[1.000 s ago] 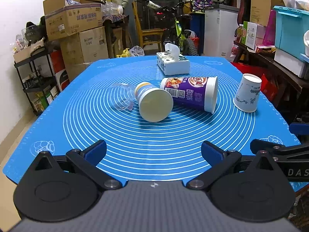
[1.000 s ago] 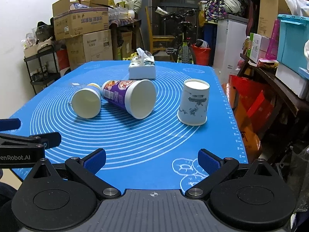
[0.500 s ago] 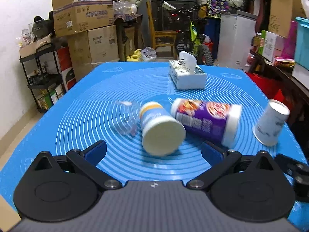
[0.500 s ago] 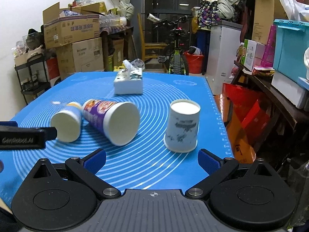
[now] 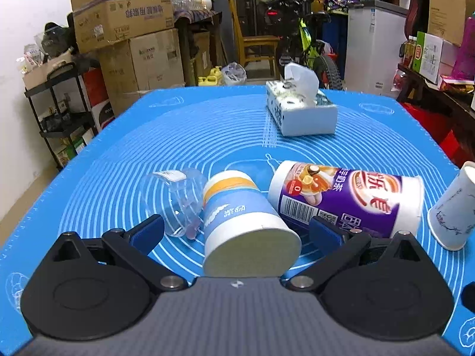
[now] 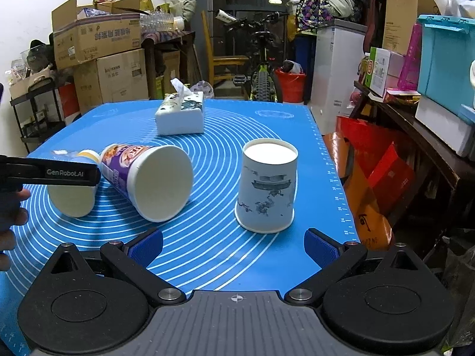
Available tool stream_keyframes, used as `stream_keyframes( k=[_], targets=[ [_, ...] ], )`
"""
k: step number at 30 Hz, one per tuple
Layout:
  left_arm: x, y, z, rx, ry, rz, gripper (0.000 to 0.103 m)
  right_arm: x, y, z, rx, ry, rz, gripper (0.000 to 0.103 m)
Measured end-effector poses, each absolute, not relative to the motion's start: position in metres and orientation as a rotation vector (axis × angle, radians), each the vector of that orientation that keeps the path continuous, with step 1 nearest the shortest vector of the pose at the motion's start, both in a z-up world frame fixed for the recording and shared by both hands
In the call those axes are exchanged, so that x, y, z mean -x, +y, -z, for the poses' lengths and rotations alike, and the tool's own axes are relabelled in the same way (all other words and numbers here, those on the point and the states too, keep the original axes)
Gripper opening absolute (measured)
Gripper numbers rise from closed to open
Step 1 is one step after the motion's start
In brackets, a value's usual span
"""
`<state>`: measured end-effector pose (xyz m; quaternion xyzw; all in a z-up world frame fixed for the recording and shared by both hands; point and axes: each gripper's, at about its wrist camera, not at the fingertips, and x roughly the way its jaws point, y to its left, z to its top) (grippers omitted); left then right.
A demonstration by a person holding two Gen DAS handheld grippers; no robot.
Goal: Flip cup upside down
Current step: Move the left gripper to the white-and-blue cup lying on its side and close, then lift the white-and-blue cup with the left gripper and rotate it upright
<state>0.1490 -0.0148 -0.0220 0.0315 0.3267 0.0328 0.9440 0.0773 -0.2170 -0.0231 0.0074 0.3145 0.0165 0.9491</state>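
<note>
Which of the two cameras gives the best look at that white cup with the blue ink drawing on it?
The right wrist view. There the white cup stands whole near the middle, mouth down on the blue mat, its printed drawing clear. In the left wrist view the same cup sits at the right edge, partly cut off and distorted.

Blue-banded cup (image 5: 246, 222) between open jaws

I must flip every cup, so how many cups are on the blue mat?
4: clear plastic cup lying leftmost, blue-yellow cup beside it, purple cup lying centre, white printed cup already inverted on the right.
</note>
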Motion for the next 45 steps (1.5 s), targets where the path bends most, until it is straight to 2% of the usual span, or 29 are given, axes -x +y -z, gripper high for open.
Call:
stream_keyframes(
  k=[3, 5, 7, 21, 33, 45],
  targets=[
    [-0.154, -0.013, 0.028, -0.07, 0.692, -0.052, 0.086, -0.079, -0.219, 0.024, -0.015, 0.641, -0.028, 0.101],
    [-0.157, -0.01, 0.032, -0.056, 0.719, -0.03, 0.082, -0.079, -0.219, 0.024, -0.016, 0.642, -0.026, 0.101],
    [-0.157, -0.007, 0.034, -0.034, 0.725, -0.017, 0.073, -0.079, -0.219, 0.025, -0.018, 0.643, -0.028, 0.101],
    [-0.094, 0.011, 0.007, -0.011, 0.677, 0.076, 0.071, -0.067, -0.217, 0.023, -0.042, 0.635, -0.051, 0.101],
    [-0.062, 0.019, 0.023, -0.028, 0.716, 0.122, 0.071, -0.054, -0.205, 0.024, -0.038, 0.652, -0.081, 0.101],
    [-0.062, 0.025, 0.032, -0.017, 0.743, 0.154, 0.073, -0.048, -0.193, 0.023, -0.044, 0.666, -0.11, 0.101]
  ],
)
